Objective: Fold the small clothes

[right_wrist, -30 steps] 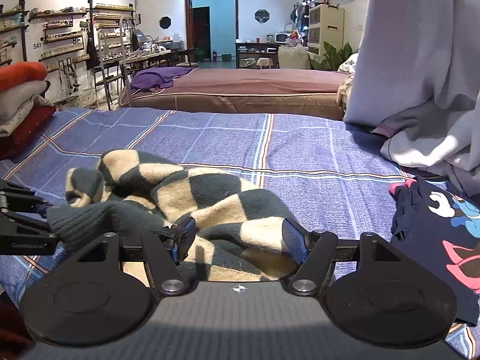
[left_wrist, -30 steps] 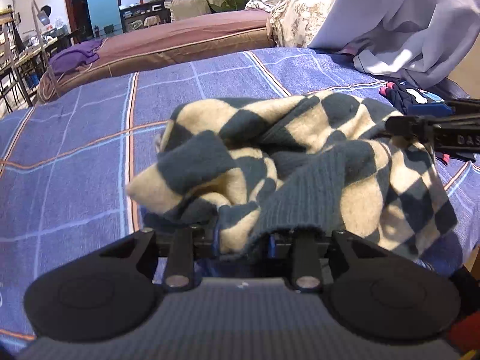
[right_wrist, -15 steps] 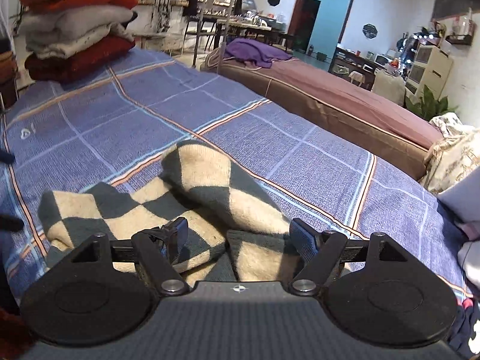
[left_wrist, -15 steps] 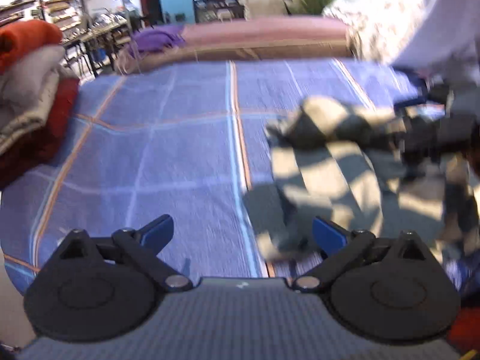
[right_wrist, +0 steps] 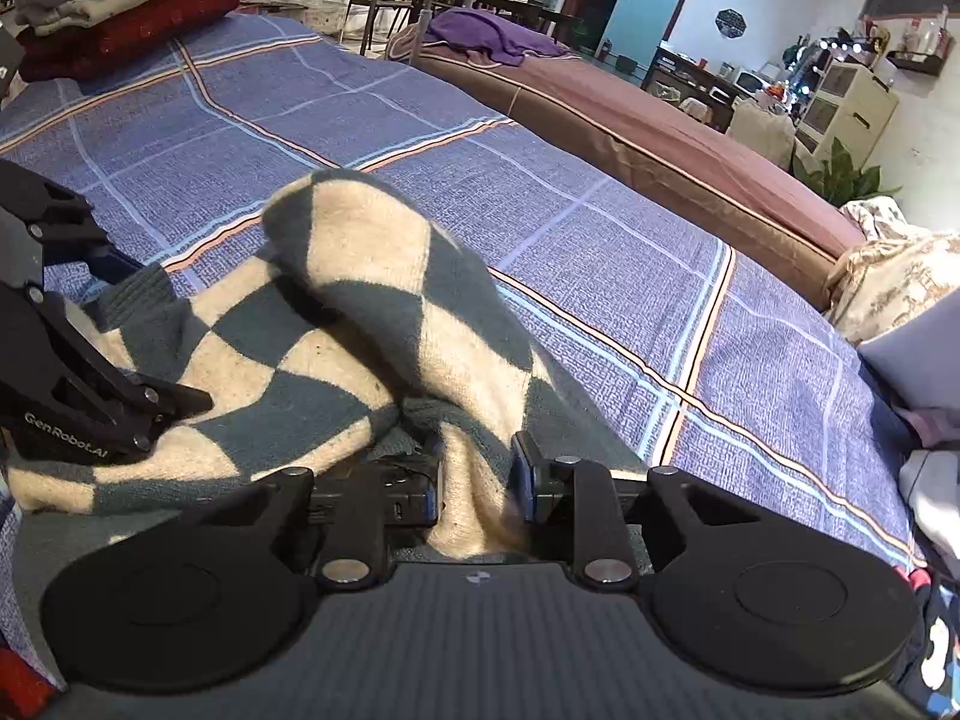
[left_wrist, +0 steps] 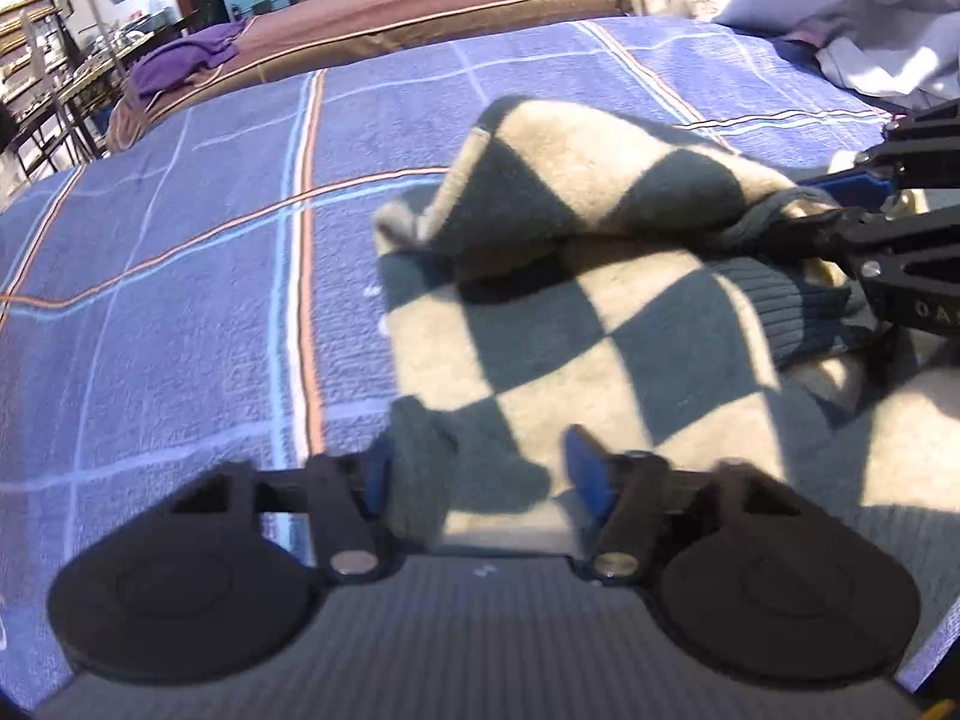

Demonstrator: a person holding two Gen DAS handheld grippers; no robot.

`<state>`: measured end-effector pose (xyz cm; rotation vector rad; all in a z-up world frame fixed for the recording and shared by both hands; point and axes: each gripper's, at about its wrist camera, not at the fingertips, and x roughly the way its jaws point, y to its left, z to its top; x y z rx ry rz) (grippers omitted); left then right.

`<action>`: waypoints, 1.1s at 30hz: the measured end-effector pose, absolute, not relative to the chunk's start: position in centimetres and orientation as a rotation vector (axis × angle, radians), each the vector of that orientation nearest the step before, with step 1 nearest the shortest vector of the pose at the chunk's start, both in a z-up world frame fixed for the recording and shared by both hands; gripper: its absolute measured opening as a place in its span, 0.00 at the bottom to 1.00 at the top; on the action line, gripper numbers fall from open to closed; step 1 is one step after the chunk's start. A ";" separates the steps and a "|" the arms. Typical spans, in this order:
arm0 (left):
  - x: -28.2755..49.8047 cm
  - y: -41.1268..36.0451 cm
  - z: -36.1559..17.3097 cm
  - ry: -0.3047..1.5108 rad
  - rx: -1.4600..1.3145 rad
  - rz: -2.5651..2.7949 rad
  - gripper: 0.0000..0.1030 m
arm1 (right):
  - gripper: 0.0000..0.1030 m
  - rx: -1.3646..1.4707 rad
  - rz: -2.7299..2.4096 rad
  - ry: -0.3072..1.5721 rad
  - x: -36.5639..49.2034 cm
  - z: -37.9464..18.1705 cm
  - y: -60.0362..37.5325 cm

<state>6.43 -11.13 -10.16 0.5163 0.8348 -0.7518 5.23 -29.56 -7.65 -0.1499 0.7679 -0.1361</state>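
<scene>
A checkered dark-green and cream knit sweater lies rumpled on a blue plaid bedspread, one part of it folded up into a raised hump over the rest. The left gripper sits low at the sweater's near edge, its blue-padded fingers spread apart with a dark ribbed corner of the knit lying between them, against the left-hand pad; nothing is pinched. The right gripper, seen from its own camera, has its fingers drawn close together and clamped on a bunched fold of the cream and green fabric, which rises out from between the pads. From the left wrist view the right gripper enters at the right edge, gripping the sweater by a ribbed dark hem. From the right wrist view the left gripper shows at the left edge, resting on the knit. Behind the bedspread stands a second bed with a brown cover and a purple garment heaped on it; folded clothes in red and grey are stacked at the far left corner.
</scene>
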 end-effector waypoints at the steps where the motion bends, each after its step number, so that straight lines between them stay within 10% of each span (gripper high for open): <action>1: 6.6 -11.5 -9.9 0.830 0.523 -0.752 0.35 | 0.31 -0.135 -0.138 0.759 5.1 -7.5 -29.8; 5: 9.3 -11.1 -8.0 0.827 0.462 -0.754 0.13 | 0.27 -0.051 -0.150 0.687 5.2 -6.1 -31.3; 16: 22.1 -13.8 1.6 0.515 0.435 -0.441 0.02 | 0.15 0.080 -0.409 0.396 10.6 0.2 -40.2; 21: 25.3 -14.3 0.8 0.649 0.376 -0.470 0.23 | 0.53 0.313 -0.364 0.432 8.5 -2.0 -41.9; 23: 23.8 -13.4 -1.0 0.656 0.423 -0.484 0.73 | 0.70 0.257 -0.364 0.478 6.6 -3.4 -40.3; 24: 23.1 -13.2 -1.8 0.659 0.448 -0.477 0.81 | 0.76 0.216 -0.390 0.497 5.6 -4.0 -39.8; 28: 18.4 -10.8 -5.6 0.732 0.491 -0.515 0.85 | 1.00 0.203 -0.467 0.555 1.2 -6.3 -39.0; 33: 15.0 -8.8 -8.9 0.885 0.420 -0.549 0.90 | 1.00 0.404 -0.537 0.590 -4.1 -8.5 -39.6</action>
